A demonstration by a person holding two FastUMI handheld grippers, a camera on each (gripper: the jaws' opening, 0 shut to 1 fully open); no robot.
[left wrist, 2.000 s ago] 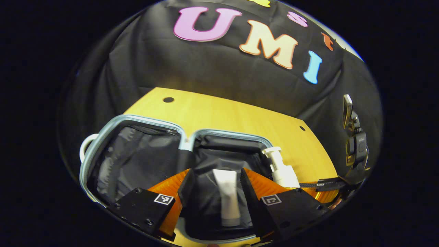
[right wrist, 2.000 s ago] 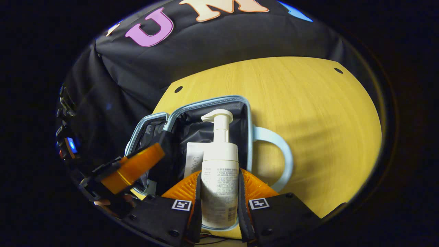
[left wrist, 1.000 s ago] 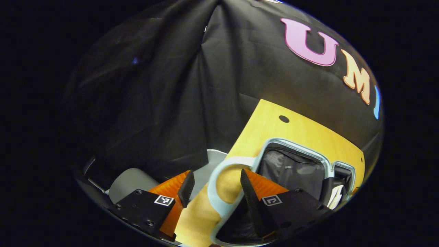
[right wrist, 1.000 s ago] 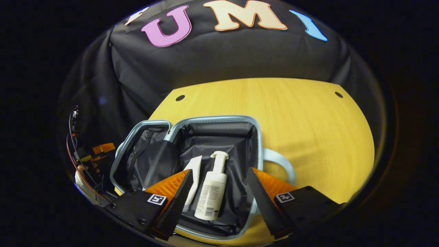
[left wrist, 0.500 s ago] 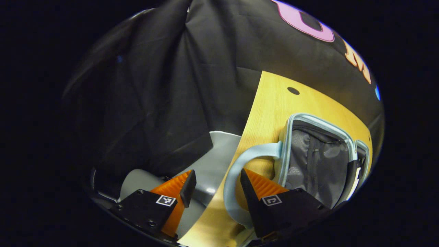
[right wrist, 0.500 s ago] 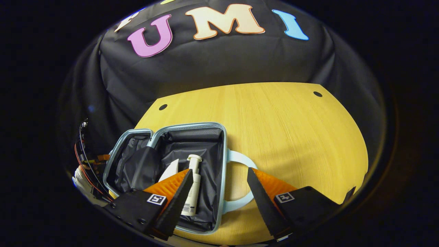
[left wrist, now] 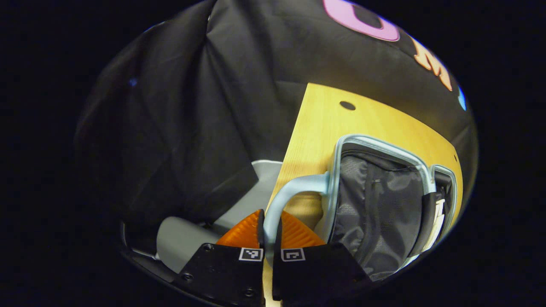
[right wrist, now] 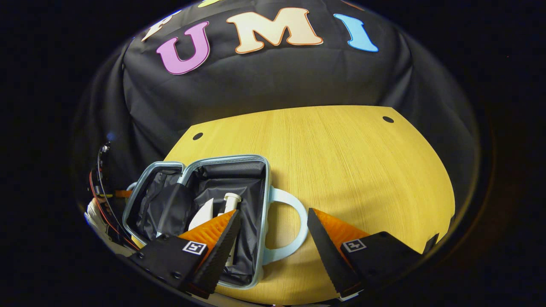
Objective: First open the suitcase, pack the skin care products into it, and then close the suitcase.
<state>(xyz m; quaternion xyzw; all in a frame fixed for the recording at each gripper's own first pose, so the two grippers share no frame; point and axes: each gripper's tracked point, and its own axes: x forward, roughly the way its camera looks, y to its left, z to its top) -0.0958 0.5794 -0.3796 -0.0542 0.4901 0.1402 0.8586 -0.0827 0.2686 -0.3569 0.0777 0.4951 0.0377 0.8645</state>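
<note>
Two grippers are working around the open suitcase (right wrist: 222, 170), which is lying flat on the wooden table (right wrist: 349, 162) with both halves spread. I am clamping the left gripper (left wrist: 268, 232) on the left handle (left wrist: 294, 189) of the suitcase; both fingers are pressing on that pale loop, which is arching out from the near half. I am holding the right gripper (right wrist: 273, 236) with its jaws spread wide and nothing between them, hovering over the right handle (right wrist: 290, 226) on the other half. The pump bottle (right wrist: 229, 204) and the tube (right wrist: 204, 213) are lying side by side inside the right half, so packing looks finished and closing looks like the step in hand. Risks, as I am judging them: the thin handle could be slipping through the fingers as I am swinging the half over; the whole case could be sliding across the table rather than folding; the bottle's pump head could be catching the rim and stopping the halves from meeting.
</note>
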